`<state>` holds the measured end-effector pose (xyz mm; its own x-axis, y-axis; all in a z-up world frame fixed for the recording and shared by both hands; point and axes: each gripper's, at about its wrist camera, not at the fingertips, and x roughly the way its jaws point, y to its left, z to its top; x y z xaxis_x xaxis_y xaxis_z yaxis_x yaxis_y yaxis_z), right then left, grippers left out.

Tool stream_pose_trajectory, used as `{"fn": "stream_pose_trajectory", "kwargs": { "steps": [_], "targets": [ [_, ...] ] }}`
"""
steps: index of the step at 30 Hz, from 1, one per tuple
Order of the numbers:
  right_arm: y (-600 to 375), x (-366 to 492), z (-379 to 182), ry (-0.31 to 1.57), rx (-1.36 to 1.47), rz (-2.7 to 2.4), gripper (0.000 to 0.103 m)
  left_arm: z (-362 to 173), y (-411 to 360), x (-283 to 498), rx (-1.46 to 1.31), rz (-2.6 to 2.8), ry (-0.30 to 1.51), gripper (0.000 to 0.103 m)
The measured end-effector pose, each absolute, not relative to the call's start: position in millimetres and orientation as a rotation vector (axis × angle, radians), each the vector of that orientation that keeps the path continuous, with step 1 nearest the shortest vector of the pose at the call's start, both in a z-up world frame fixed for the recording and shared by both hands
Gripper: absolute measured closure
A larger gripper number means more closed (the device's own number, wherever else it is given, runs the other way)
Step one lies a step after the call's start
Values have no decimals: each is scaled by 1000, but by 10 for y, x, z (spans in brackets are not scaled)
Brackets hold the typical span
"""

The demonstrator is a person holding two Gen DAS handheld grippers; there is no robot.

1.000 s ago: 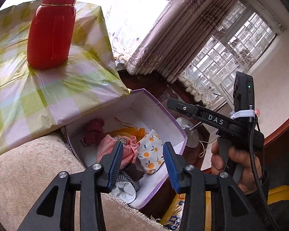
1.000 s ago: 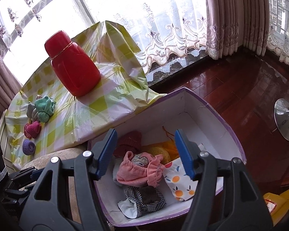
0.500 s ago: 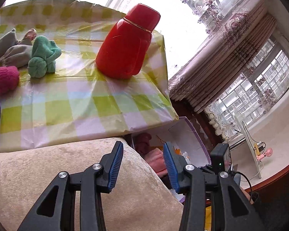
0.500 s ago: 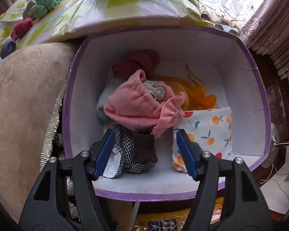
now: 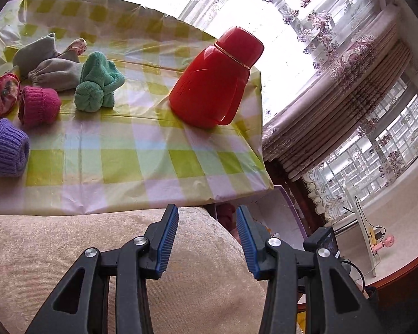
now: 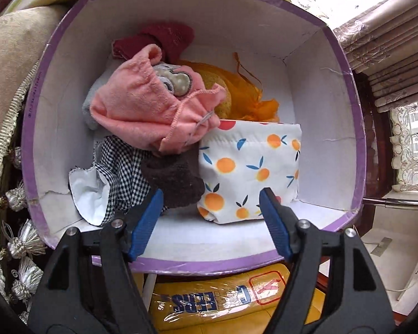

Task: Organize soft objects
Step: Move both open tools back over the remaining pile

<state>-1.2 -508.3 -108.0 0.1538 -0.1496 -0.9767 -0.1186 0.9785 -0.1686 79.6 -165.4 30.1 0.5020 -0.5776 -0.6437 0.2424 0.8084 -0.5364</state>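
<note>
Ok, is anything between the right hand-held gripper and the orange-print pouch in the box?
Nothing visible. The right hand-held gripper hangs open over the orange-print pouch inside the purple-rimmed box; the dark brown sock lies beside its left finger.

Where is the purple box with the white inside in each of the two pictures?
Left wrist view: only a corner of the purple-rimmed white cardboard box shows, low and right of centre, behind the right finger of the left gripper.
Right wrist view: it fills the middle, full of soft cloth things, right gripper above its near edge.
Shared landmark: the beige plush sofa arm beside the box.
</note>
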Motion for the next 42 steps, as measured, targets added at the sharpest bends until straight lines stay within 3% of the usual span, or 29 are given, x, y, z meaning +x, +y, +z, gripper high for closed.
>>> {"fn": "stream_pose_trajectory", "kwargs": {
  "steps": [4, 12, 23, 26, 33, 37, 42],
  "targets": [
    [-4963, 101, -1067, 1362, -215, 2, 23, 287, -1543, 790, -428, -483, 917, 58],
    [-4871, 72, -1428, 1522, -396, -39, 23, 280, -1297, 780, -461, -429, 896, 58],
    [-4894, 185, -297, 1234, -145, 23, 23, 192, -473, 837, -549, -194, 842, 58],
    [-4607, 368, -159, 1163, -109, 67, 23, 158, -254, 845, -561, -135, 834, 49],
    [-3909, 748, -216, 1078, -53, 175, 23, 80, 24, 968, -543, -59, 845, 40],
    [-3532, 883, -111, 1054, -46, 250, 23, 50, 62, 1104, -480, -36, 869, 27],
    [-3122, 1087, -108, 1038, -22, 326, 22, -48, 95, 1328, -426, -25, 926, 25]
  ]
}}
